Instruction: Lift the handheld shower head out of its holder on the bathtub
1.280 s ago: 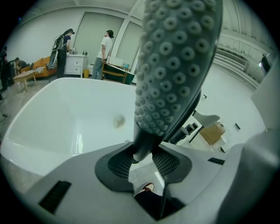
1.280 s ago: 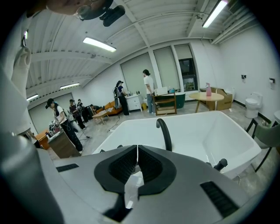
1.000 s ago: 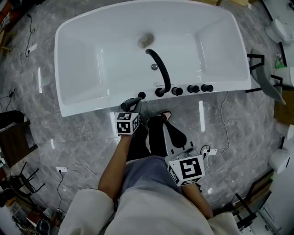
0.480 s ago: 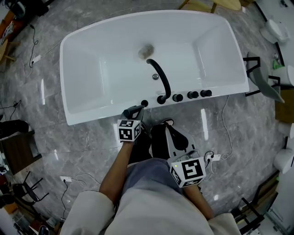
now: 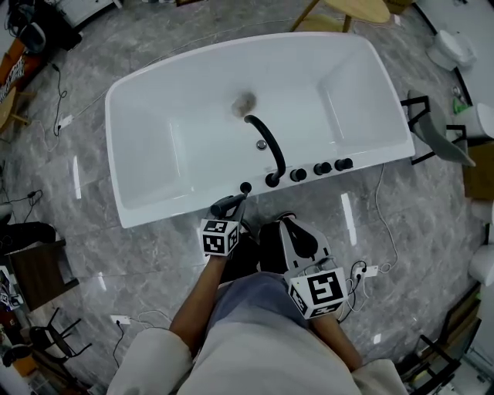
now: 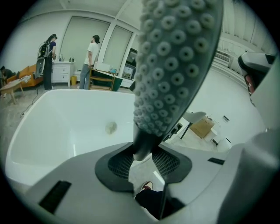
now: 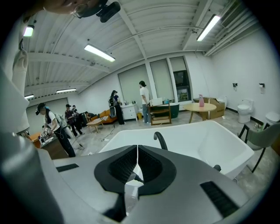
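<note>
The white bathtub (image 5: 147, 210) lies ahead of me, with a curved black spout (image 5: 266, 144) and black knobs (image 5: 321, 167) on its near rim. The small black holder (image 5: 245, 187) sits left of the spout, with nothing in it. My left gripper (image 5: 231, 216) is shut on the handle of the dark shower head (image 5: 225, 205), just in front of the rim and clear of the holder. In the left gripper view the shower head's nozzle face (image 6: 175, 65) rises above the left gripper (image 6: 142, 162). My right gripper (image 5: 288, 221), also seen as right gripper (image 7: 137, 168), is shut on nothing, near my lap.
A grey chair (image 5: 444, 143) stands at the tub's right end. A white cable (image 5: 378, 224) trails on the marble floor. A toilet (image 5: 450, 48) and a wooden table (image 5: 355, 9) lie beyond. People (image 7: 143, 100) stand far off.
The head view has shifted, so the tub sits lower in the picture. My left gripper keeps its hold on the shower head and has drawn slightly back from the holder. The right gripper stays shut.
</note>
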### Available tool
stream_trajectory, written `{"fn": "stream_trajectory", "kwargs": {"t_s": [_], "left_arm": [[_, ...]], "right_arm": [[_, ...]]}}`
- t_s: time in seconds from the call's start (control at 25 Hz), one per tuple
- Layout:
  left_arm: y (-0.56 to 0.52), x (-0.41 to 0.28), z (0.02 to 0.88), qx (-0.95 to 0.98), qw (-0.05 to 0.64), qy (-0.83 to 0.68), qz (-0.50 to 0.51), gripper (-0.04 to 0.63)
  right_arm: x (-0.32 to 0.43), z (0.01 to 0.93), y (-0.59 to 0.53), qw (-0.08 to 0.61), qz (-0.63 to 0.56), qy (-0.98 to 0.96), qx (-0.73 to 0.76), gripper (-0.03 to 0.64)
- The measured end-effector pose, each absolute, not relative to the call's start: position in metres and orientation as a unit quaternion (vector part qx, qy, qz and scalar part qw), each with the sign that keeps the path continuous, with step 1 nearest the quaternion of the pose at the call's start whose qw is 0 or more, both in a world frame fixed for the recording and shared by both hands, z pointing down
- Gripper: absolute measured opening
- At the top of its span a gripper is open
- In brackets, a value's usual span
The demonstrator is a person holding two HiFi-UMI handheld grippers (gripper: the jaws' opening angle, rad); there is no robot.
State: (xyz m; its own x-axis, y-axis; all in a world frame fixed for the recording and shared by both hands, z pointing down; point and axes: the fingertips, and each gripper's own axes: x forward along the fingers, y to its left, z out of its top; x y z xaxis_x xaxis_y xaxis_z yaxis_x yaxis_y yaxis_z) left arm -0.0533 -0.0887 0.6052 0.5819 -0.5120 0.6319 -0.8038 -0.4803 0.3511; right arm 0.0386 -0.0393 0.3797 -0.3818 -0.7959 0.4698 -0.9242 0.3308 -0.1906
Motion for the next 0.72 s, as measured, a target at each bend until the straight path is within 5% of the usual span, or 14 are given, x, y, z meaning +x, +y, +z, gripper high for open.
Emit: {"fn": "stream_trajectory", "kwargs": {"t_s": [0.72], "left_arm": [[-0.081,-0.066,0.532,0.859,0.309,-0.376,0.16,0.14]], "right_arm": [[0.039,0.352,-0.043,0.109,0.202,-0.796,0.561,0.02]]}}
